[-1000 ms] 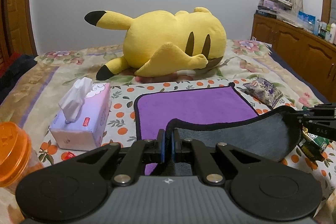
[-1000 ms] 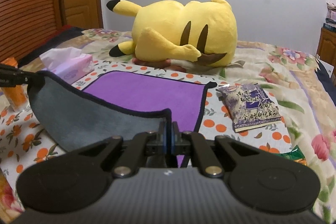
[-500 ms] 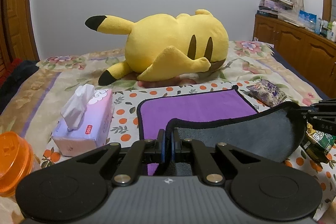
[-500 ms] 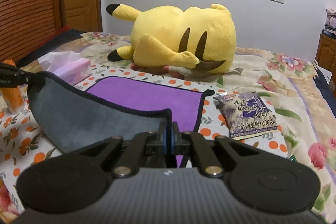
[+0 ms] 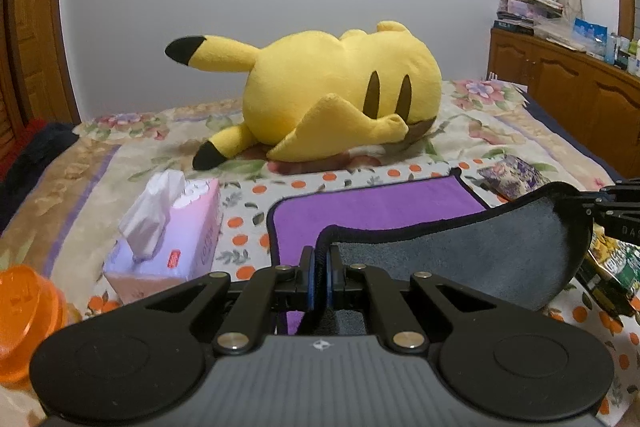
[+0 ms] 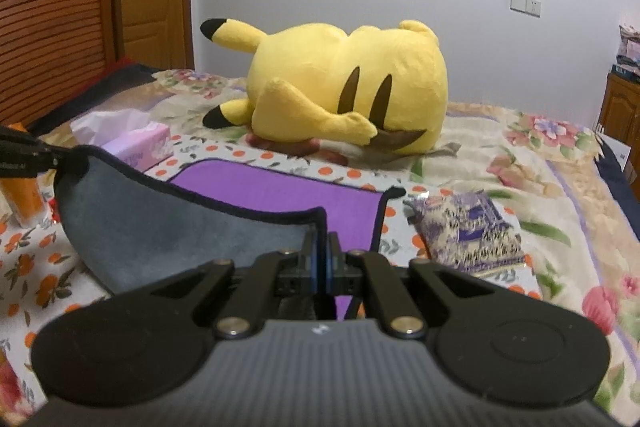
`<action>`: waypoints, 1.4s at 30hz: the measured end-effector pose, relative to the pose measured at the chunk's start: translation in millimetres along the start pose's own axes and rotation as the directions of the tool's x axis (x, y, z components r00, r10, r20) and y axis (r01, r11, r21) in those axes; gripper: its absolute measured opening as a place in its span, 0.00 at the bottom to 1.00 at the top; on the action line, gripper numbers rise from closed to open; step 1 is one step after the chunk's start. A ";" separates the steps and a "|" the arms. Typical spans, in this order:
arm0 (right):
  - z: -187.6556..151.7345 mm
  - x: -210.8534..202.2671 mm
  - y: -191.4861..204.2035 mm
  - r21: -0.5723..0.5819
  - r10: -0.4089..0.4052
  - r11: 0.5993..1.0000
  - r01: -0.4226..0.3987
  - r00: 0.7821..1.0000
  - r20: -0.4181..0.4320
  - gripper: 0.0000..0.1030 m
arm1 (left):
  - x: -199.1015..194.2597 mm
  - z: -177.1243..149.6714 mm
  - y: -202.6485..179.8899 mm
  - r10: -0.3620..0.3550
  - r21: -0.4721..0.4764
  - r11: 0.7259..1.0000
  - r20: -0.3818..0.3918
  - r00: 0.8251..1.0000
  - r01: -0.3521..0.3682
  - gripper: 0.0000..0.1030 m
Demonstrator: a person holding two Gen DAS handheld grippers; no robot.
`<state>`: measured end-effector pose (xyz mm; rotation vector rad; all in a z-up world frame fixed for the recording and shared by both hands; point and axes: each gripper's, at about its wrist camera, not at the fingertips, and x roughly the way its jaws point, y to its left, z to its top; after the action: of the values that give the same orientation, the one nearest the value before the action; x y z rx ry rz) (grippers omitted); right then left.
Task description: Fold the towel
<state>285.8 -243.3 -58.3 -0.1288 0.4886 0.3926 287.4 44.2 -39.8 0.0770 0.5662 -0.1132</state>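
Towel (image 5: 376, 211), purple face up and grey underside showing, lies on the orange-dotted cloth (image 5: 248, 195) in front of the yellow plush toy (image 5: 340, 99). Its near edge is lifted and sags between 2 grippers. Left gripper (image 5: 320, 267) is closed on the towel's near-left corner; right gripper (image 6: 320, 259) is closed on the near-right corner. Tissue box (image 5: 168, 231) stands left of the towel; snack packet (image 6: 468, 231) lies just right of it.

Beyond the towel (image 5: 372, 203) a strip of bedspread (image 5: 320, 179) lay open before the plush toy (image 5: 340, 99). A tissue box (image 5: 168, 227) crowded its left, a snack packet (image 6: 468, 231) its right.
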 end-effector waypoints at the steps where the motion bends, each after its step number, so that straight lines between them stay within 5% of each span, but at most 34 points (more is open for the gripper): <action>1: 2.9 1.2 0.2 -0.005 -0.001 1.000 0.001 1.000 0.006 0.04 | 1.2 3.0 -0.1 0.004 0.001 1.000 0.008 1.000 -0.004 0.25; 27: 48.0 94.6 -17.9 -0.094 -0.072 0.993 0.074 0.997 0.028 0.04 | 105.2 61.0 5.4 0.123 -0.010 0.992 0.060 0.991 -0.123 0.25; 42: 38.5 146.7 -24.9 -0.083 -0.107 0.991 0.102 0.992 -0.063 0.04 | 158.9 52.2 4.0 0.150 0.030 0.988 0.008 0.989 -0.150 0.25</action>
<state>431.1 -208.7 -94.4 -0.2447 0.5309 0.3060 448.8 29.1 -81.3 0.1485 0.5515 0.0244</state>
